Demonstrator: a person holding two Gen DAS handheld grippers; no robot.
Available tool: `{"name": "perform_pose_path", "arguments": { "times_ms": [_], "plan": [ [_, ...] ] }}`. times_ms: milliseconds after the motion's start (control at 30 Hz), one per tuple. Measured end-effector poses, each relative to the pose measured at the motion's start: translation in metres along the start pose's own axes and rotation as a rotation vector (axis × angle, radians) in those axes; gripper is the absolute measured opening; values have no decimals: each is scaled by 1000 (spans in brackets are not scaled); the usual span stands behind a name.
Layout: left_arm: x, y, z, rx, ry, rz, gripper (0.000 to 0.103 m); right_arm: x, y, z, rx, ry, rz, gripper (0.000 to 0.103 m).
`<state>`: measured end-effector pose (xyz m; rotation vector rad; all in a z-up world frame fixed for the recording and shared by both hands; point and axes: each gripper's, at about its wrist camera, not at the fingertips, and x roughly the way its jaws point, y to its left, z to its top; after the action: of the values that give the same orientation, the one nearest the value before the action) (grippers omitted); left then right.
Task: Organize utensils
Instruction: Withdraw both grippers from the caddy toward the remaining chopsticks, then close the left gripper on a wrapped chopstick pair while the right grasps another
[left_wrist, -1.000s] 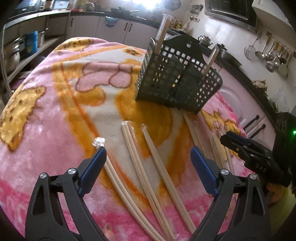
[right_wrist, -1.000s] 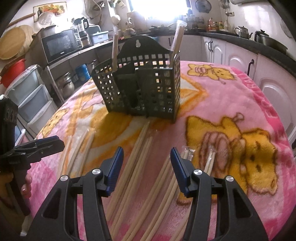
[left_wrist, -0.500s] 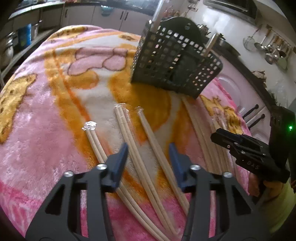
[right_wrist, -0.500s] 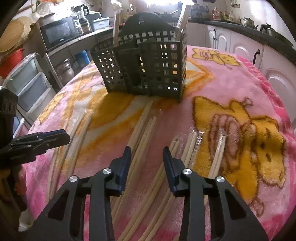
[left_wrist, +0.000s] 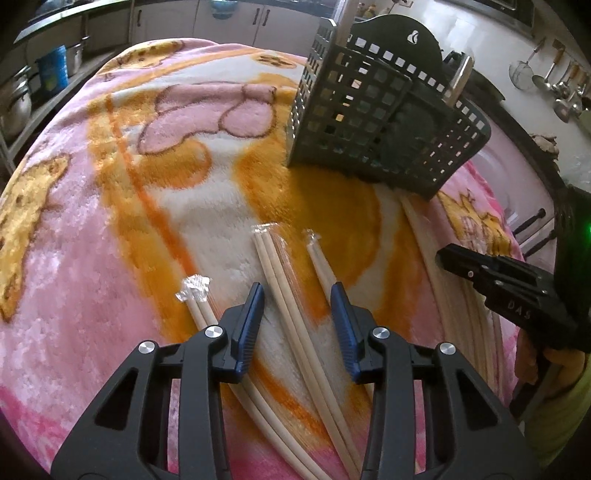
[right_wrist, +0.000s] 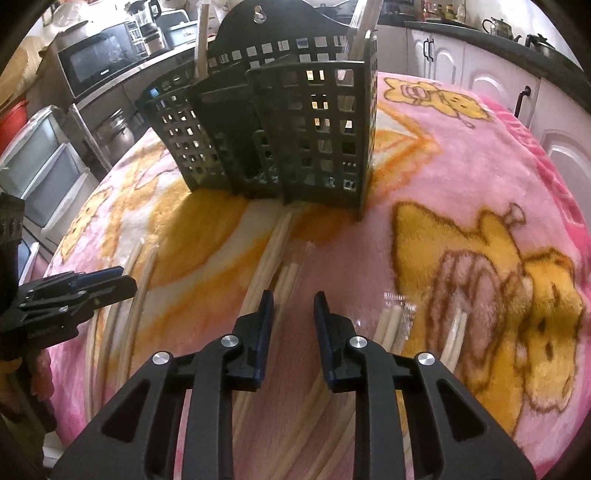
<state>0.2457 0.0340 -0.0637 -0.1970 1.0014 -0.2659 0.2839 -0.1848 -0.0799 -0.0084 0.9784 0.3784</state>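
Several wrapped pairs of pale wooden chopsticks lie on a pink and orange blanket (left_wrist: 74, 258) in front of a dark perforated utensil basket (left_wrist: 369, 122) (right_wrist: 280, 140). A few chopsticks (right_wrist: 201, 44) stand in the basket. My left gripper (left_wrist: 297, 299) hovers low over one wrapped pair (left_wrist: 275, 266). That pair runs between its blue pads, which stand narrow but clear of it. My right gripper (right_wrist: 293, 301) is closing over another pair (right_wrist: 286, 275), and its pads do not press on it. Each gripper shows at the edge of the other's view.
White kitchen cabinets ring the table. A microwave (right_wrist: 99, 62) and plastic drawers (right_wrist: 44, 158) stand to the left in the right wrist view. Ladles (left_wrist: 554, 85) hang on the wall at right, and pots (left_wrist: 14, 107) sit on a shelf at left.
Both grippers have sunk and moved forward over the chopsticks. The left jaws narrowed from wide to a small gap. The right jaws kept narrowing through both steps.
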Motion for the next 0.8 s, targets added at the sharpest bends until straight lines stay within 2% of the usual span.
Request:
{"name": "perform_pose_path", "arguments": {
  "times_ms": [167,400,633,800],
  "plan": [
    [2,7,3,3,11,0,18,9,-2,10,24,30,27,22],
    [5,10,10,1,33,-6,17,20,-3,21,35,43,25,18],
    [15,14,26,-31,72,-30,18,24,-15,32,93,83,83,13],
    [23,18,40,-61,106,-37,18,19,-18,33,109,80,105,7]
  ]
}}
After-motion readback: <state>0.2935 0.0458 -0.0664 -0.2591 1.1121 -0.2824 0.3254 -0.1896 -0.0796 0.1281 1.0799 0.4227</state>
